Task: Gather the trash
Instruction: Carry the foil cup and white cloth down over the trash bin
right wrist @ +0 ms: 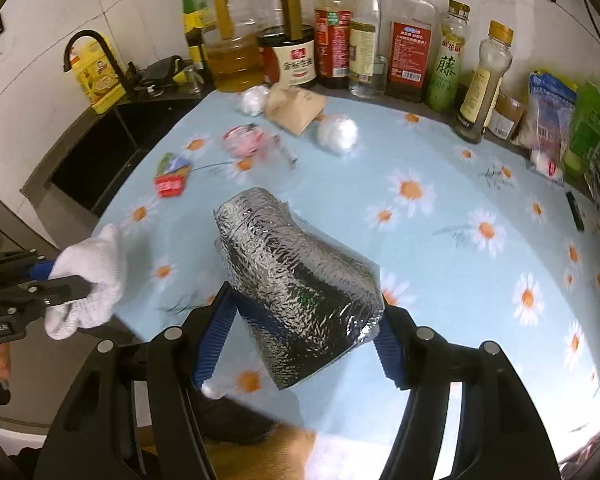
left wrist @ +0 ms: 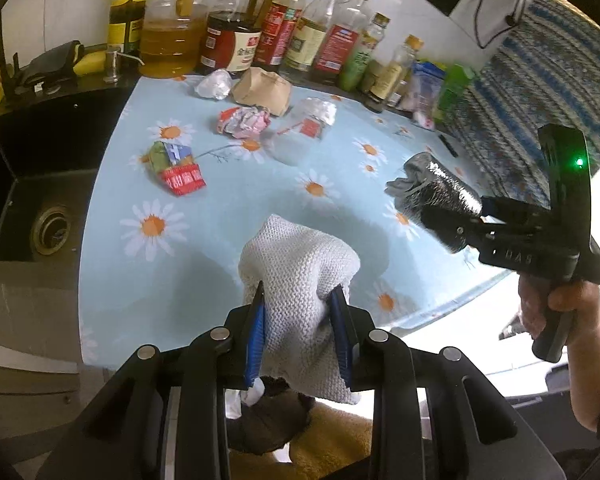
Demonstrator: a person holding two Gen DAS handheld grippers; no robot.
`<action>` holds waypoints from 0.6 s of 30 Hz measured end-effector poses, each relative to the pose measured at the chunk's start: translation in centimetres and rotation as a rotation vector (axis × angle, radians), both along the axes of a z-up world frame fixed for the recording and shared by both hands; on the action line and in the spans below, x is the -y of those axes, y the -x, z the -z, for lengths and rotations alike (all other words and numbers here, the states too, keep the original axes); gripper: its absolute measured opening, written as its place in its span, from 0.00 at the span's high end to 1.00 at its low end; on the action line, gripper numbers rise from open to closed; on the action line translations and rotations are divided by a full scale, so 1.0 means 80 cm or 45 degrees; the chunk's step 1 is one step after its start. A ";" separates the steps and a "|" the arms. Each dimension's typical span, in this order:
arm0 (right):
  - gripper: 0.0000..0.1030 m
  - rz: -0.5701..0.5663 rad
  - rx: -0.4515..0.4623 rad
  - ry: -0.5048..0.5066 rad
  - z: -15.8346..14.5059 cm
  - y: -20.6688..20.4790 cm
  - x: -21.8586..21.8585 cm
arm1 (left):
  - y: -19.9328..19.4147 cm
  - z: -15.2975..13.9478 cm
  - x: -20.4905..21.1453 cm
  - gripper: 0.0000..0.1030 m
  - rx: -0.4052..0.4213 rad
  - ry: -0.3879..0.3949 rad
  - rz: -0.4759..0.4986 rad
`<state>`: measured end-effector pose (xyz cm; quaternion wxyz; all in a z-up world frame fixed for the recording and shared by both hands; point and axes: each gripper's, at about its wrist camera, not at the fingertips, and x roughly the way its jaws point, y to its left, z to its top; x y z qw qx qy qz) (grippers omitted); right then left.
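My left gripper (left wrist: 300,294) is shut on a white knitted cloth (left wrist: 300,264), held above the near edge of the daisy-print tabletop (left wrist: 228,208); it also shows in the right wrist view (right wrist: 96,268). My right gripper (right wrist: 306,320) is shut on a silver foil bag (right wrist: 296,280), held above the table; the bag also shows in the left wrist view (left wrist: 436,196). On the table lie a red and green wrapper (left wrist: 176,168), a crumpled pink and white wrapper (left wrist: 244,120), a brown paper bag (left wrist: 262,90), a crumpled clear plastic bottle (left wrist: 304,128) and a white plastic wad (left wrist: 214,84).
Several oil and sauce bottles (left wrist: 236,32) line the back wall. A black sink (left wrist: 40,184) with a tap (right wrist: 96,56) lies left of the table. Green and blue packets (right wrist: 560,120) stand at the back right. A patterned cloth (left wrist: 540,92) hangs at the right.
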<state>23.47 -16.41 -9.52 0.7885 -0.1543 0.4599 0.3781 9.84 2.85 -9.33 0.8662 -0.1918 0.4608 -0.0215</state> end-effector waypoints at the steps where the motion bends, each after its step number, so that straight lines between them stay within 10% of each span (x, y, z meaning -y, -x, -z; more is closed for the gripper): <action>1: 0.38 0.005 -0.003 -0.002 0.000 0.008 0.001 | 0.005 0.000 0.001 0.73 0.001 0.006 0.010; 18: 0.37 0.079 -0.235 -0.017 0.057 0.153 0.015 | 0.099 0.046 0.007 0.73 -0.052 0.111 0.078</action>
